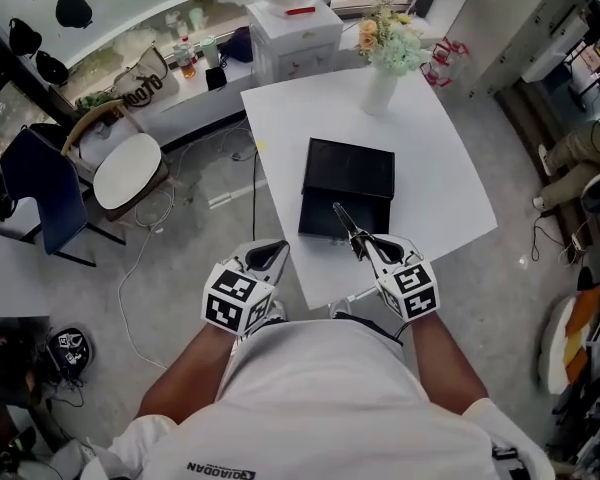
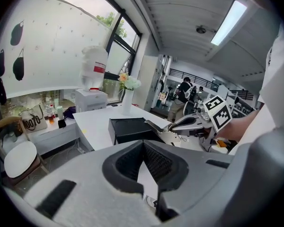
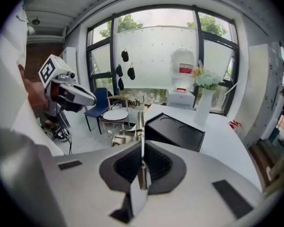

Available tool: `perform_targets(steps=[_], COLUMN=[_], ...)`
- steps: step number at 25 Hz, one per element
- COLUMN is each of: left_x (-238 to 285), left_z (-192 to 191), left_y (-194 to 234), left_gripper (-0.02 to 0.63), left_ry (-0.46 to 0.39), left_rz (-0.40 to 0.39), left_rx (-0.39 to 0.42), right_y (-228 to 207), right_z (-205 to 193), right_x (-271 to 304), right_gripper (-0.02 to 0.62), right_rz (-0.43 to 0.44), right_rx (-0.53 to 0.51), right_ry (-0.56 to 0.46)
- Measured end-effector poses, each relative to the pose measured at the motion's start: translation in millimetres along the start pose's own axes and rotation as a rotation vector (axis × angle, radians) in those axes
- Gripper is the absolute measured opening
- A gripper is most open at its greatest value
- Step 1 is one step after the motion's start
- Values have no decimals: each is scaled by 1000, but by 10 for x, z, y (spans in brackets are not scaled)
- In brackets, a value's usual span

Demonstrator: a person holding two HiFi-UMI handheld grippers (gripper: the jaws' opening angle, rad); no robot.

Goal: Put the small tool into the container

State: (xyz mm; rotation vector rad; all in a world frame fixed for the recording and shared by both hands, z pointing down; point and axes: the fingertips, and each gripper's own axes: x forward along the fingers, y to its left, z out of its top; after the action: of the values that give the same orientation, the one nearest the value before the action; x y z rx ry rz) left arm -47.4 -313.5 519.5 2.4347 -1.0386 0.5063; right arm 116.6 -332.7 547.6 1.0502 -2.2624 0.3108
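Two grippers are in view, held low at the near edge of the white bench (image 1: 450,158). Right gripper (image 1: 365,244): fingers nearly closed, clamped on the small tool (image 1: 346,224), a slim metal piece that projects forward with its tip over the near part of the black container (image 1: 350,168). In the right gripper view the tool (image 3: 140,126) stands edge-on between the pads, pointing at the container (image 3: 177,132). Left gripper (image 1: 269,257): fingers together at the tips, nothing between them, held off the bench to the left. Assessment: the tool is carried but not yet deposited. Recommended: advance until the whole tool is over the cavity, lower the tip inside, then open the fingers gently so it drops flat and does not catch the rim; keep clear of the flower vase (image 1: 380,90) beyond
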Motion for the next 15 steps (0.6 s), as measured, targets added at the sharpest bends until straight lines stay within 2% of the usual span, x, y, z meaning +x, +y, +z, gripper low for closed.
perform_targets(steps=[7, 15], left_x=[6, -27], left_z=[-148, -257], left_y=[54, 38], left_gripper=[9, 9], left_ry=[44, 78], left_rz=[66, 100], left_rx=[-83, -99], right_y=[-245, -312], right_z=[-70, -229], right_x=[410, 948], right_gripper=[11, 11], right_rz=[17, 56], right_rx=[-311, -554], right_ry=[118, 211])
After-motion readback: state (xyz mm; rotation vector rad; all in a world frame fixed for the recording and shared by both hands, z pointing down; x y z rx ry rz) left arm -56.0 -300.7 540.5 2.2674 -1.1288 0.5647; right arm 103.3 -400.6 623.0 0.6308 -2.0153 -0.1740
